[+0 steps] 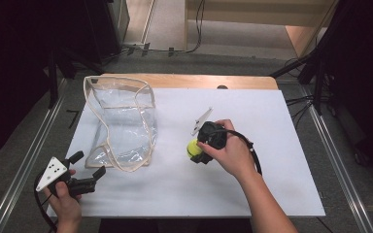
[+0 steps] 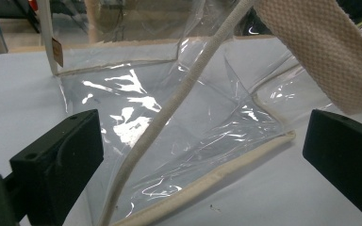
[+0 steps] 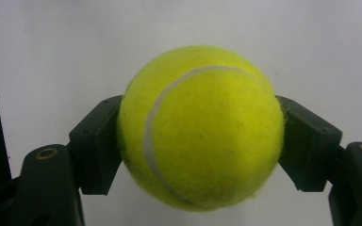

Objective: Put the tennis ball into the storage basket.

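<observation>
A white sheet is covering the tabletop [image 1: 281,145], with wood showing at its far edge. Near the centre, the right tool [image 1: 197,154] is clamping a fuzzy yellow-green tennis ball [image 3: 200,127], its pale curved seam running upright; being round, it is showing no long axis. At nine o'clock from it, a clear crinkled plastic bag [image 1: 121,124] with beige woven trim is lying lengthwise toward twelve. The left tool [image 1: 88,167] is gaping wide, holding nothing, at the bag's near corner. No writing is readable.
</observation>
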Available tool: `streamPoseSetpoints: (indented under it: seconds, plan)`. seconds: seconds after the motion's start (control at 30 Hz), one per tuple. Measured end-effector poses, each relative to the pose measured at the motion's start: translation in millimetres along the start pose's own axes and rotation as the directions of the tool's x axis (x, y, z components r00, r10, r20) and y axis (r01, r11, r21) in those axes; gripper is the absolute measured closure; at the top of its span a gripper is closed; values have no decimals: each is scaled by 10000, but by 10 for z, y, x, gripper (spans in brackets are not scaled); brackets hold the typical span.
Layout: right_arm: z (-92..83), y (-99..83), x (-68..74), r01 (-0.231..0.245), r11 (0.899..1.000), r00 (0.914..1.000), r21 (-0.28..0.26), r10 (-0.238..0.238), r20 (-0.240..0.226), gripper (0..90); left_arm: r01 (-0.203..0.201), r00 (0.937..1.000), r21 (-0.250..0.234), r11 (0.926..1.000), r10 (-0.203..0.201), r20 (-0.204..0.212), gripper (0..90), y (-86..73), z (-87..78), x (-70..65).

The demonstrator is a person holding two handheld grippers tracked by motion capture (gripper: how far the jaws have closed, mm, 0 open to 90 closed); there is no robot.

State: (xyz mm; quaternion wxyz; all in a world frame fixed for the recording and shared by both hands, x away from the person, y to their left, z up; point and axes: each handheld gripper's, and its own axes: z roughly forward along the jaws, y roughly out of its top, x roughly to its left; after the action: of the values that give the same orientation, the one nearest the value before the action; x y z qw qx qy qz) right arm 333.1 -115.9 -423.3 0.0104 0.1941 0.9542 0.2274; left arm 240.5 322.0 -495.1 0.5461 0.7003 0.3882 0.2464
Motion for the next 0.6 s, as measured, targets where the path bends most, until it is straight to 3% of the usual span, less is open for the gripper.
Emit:
streamPoseSetpoints:
  seconds: [0.6]
  plan:
    - [38,186,23,299,9996,9992,17,-298,-256,233,0,10000,34,10000,0,20,0,1,4,0]
